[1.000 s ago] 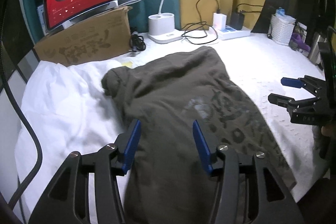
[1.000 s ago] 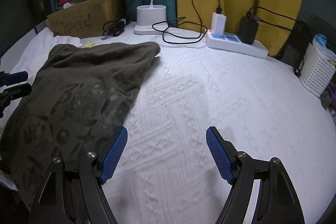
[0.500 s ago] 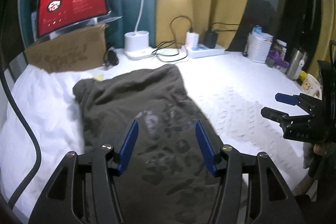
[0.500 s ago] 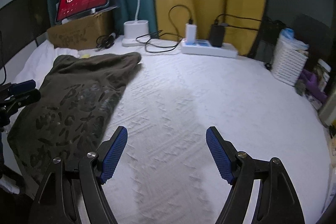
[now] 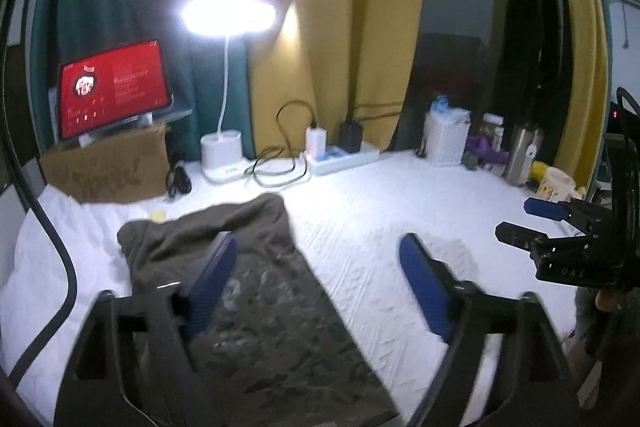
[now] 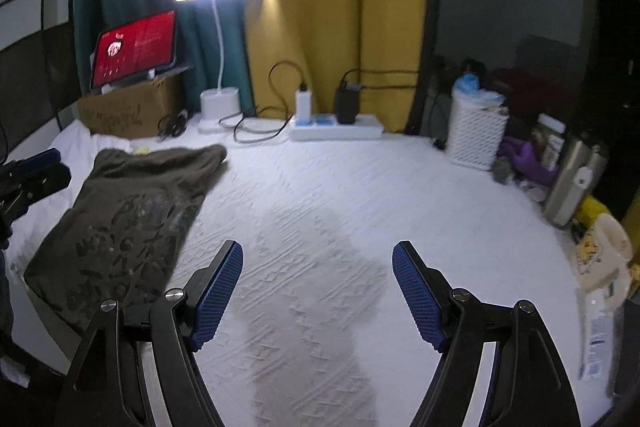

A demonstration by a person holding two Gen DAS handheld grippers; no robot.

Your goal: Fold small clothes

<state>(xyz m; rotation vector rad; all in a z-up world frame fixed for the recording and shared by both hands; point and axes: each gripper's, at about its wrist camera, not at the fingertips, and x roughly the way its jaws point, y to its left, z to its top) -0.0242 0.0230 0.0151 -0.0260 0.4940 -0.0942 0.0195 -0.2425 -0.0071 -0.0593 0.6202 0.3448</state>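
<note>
A folded dark olive garment (image 5: 256, 291) with a printed pattern lies flat on the white bedspread (image 5: 384, 211); in the right wrist view the garment (image 6: 128, 219) is at the left. My left gripper (image 5: 320, 287) is open and empty, raised above the garment's right edge. My right gripper (image 6: 318, 291) is open and empty above bare bedspread (image 6: 340, 195), to the right of the garment. It also shows at the right edge of the left wrist view (image 5: 536, 223). The left gripper's tips show in the right wrist view (image 6: 36, 167).
At the back stand a cardboard box (image 5: 108, 171) with a red-screen tablet (image 5: 112, 91), a lit desk lamp (image 5: 224, 147), a power strip (image 5: 344, 155) with cables, a white basket (image 5: 446, 139) and a steel bottle (image 6: 572, 179). A bag (image 6: 600, 259) lies at the right edge.
Both grippers have lifted and pulled back from the bed, so more of the room shows. The left gripper has opened wider and moved right. The garment lies unmoved.
</note>
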